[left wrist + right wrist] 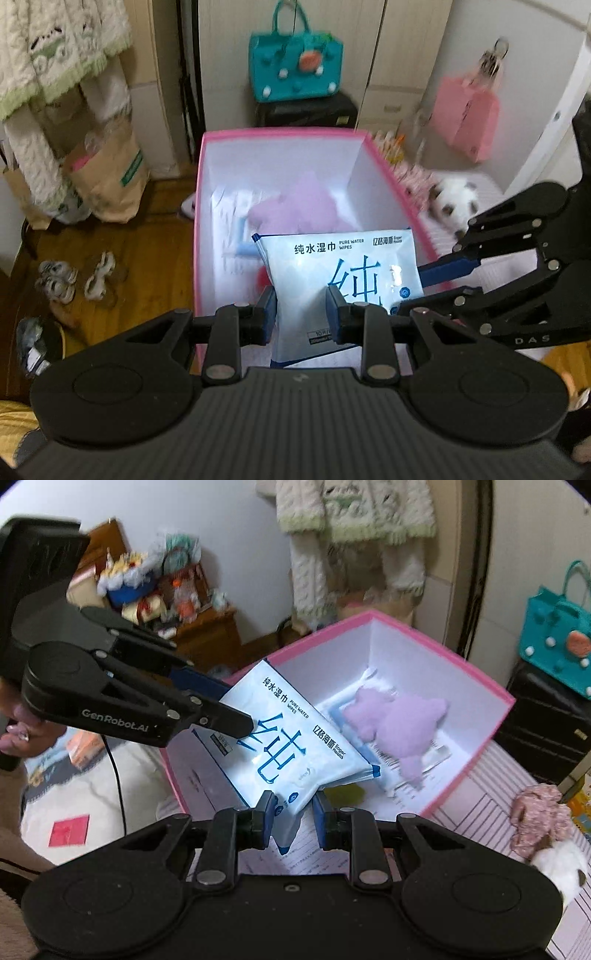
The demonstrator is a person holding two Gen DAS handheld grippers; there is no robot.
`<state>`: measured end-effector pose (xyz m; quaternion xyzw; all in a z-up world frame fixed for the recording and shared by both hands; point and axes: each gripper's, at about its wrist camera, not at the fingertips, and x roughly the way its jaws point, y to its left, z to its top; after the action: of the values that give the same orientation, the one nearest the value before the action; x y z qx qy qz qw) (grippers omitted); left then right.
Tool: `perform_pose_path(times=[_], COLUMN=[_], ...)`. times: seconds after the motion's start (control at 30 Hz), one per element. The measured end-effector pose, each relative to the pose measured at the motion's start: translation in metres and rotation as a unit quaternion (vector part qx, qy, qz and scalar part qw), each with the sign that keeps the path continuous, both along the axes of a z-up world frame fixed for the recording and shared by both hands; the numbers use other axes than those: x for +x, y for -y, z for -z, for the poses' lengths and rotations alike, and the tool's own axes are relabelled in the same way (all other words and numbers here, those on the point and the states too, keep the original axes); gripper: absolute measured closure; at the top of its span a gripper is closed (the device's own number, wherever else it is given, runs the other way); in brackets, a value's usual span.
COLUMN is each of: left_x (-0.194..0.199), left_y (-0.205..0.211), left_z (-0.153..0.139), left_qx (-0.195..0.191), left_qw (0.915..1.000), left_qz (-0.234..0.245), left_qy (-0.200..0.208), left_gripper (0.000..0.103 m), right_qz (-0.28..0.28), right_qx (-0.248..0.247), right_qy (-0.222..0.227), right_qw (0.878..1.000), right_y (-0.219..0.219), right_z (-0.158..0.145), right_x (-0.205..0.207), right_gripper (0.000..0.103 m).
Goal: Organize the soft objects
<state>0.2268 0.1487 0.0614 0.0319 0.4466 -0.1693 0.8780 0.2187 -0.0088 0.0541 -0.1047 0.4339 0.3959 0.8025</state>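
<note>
A light-blue pack of wet wipes (343, 273) (291, 749) hangs over the pink storage box (201, 229) (476, 768). My left gripper (301, 314) is shut on the pack's near edge; in the right wrist view it (221, 701) reaches in from the left. My right gripper (294, 814) is shut on the pack's lower corner; in the left wrist view it (436, 280) comes in from the right. A purple plush toy (299, 206) (399, 727) and a flat white-blue pack (232, 225) lie inside the box.
A white and brown plush (454, 203) (561, 860) and a pink frilly item (539, 816) lie on the striped bedding right of the box. A teal handbag (295, 66), pink bags (465, 118), paper bags (107, 177) and shoes (74, 280) are around.
</note>
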Motion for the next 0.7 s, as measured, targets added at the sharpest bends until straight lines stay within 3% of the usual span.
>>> perform_pose_path(times=[0.2, 0.57, 0.7], left_x=[0.008, 0.008, 0.004], left_y=[0.009, 0.013, 0.017], left_z=[0.012, 0.038, 0.038], left_qx=[0.038, 0.068, 0.086], left_qw=[0.9987, 0.9944, 0.9941], left_qz=[0.022, 0.02, 0.01], left_qy=[-0.025, -0.078, -0.066], left_gripper=[0.076, 0.075, 0.071], right_qz=[-0.014, -0.024, -0.028], right_qx=[-0.025, -0.019, -0.01], right_qy=[-0.043, -0.102, -0.09], right_qw=[0.999, 0.994, 0.996], right_y=[-0.01, -0.01, -0.008], right_z=[0.01, 0.022, 0.023], right_x=[0.007, 0.015, 0.011], right_gripper=[0.076, 0.076, 0.074])
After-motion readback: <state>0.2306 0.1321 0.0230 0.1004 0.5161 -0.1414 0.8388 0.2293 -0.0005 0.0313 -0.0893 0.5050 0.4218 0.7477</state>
